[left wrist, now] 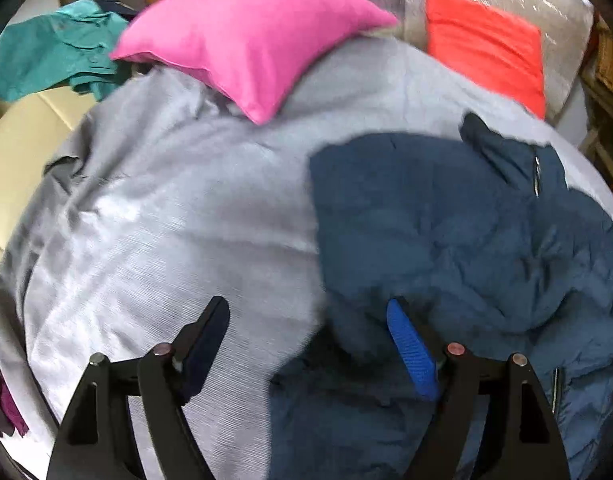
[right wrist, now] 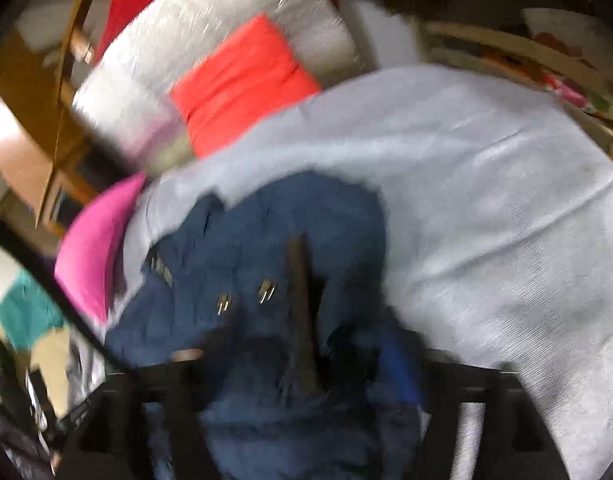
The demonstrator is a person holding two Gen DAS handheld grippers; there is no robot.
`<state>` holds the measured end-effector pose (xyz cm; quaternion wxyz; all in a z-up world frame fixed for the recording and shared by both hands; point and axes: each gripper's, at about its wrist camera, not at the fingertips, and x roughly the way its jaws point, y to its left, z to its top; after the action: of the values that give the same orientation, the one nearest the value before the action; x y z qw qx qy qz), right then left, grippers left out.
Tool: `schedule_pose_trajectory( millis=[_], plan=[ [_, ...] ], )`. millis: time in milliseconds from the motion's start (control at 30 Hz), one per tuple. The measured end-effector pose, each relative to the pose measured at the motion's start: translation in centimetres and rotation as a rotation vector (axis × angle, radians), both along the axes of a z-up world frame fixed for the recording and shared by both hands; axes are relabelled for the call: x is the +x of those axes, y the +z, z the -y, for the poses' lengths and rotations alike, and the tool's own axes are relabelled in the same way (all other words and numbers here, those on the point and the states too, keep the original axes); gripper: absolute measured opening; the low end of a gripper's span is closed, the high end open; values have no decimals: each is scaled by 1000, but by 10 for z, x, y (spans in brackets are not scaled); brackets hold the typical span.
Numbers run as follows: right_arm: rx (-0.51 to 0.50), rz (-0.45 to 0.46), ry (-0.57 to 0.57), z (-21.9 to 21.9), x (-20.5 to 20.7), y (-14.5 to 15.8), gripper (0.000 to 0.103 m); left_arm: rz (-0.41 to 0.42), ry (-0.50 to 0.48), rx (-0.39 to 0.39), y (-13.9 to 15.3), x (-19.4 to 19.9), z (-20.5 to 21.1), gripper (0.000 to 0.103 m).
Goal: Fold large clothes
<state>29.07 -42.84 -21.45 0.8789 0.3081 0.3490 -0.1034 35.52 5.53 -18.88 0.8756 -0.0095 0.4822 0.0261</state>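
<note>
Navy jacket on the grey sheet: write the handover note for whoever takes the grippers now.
Left gripper: open, empty, over the near edge of the navy jacket.
Right gripper: too blurred to tell; jacket fabric bunched between its fingers.
Jacket lies crumpled on the grey sheet, below the pink cushion and orange cushion.
Done: no neat fold visible.
Left: spread it flat and fold it.
</note>
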Motion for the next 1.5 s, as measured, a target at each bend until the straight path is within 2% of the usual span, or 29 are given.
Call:
schedule_pose_trajectory(
  millis=[33,100,167,267,300,367,433,467,500,533,600,633,667,700,800,900,967,1033,1067,1133,1200,1267,1400,1500],
  plan=[
    [8,1,-20,8,-1,-1,83,-1,8,-13,-1,0,-5,82],
    [55,-25,-24,22,7,-12,83,-35,31,-93,-9,7,-22,82],
    [175,-61,-17,34,16,-35,83,-72,43,-174,-18,11,-32,82],
    [313,-99,43,35,26,-62,82,-107,41,-336,-29,15,-41,82],
    [308,-101,52,33,26,-65,82,-128,22,-407,-34,17,-41,82],
    [271,-63,98,23,26,-59,82,-153,-7,-474,-38,17,-36,82],
    [248,-62,136,11,27,-56,77,-136,-14,-463,-37,16,-30,81],
    [198,-76,151,1,26,-53,69,-135,-28,-462,-36,16,-25,80],
    [148,-88,158,-6,26,-50,63,-136,-43,-471,-38,19,-21,69],
    [92,-93,160,-13,25,-47,60,-138,-49,-475,-38,20,-17,65],
    [42,-104,147,-20,23,-44,49,-119,-47,-417,-34,17,-7,60],
    [26,-109,138,-21,22,-44,48,-110,-57,-385,-33,17,-2,57],
    [2,-111,130,-23,21,-43,45,-100,-61,-363,-32,16,1,48],
    [-9,-109,124,-22,23,-42,41,-85,-69,-374,-29,15,3,37],
    [-50,-40,114,-29,15,-21,35,-32,-75,-323,-18,13,6,30],
    [-76,27,115,-34,2,-3,35,11,-89,-296,-7,10,10,29],
    [-87,-11,111,-33,5,-12,35,9,-96,-271,-9,11,12,29],
    [-60,-101,110,-31,15,-32,40,-62,-94,-249,-24,17,11,36],
    [-28,-106,103,-28,14,-36,41,-87,-88,-249,-30,18,10,40],
    [2,-100,100,-24,11,-31,44,-87,-73,-246,-27,16,4,47],
    [27,-92,101,-20,6,-25,56,-82,-79,-221,-20,14,3,52],
    [51,-85,94,-13,-2,-25,58,-85,-78,-202,-18,11,2,58],
    [122,-83,83,6,-15,-26,58,-115,-103,-252,-15,4,-5,60],
    [163,-73,51,18,-19,-28,59,-93,-113,-279,-14,1,-10,60]
  ],
)
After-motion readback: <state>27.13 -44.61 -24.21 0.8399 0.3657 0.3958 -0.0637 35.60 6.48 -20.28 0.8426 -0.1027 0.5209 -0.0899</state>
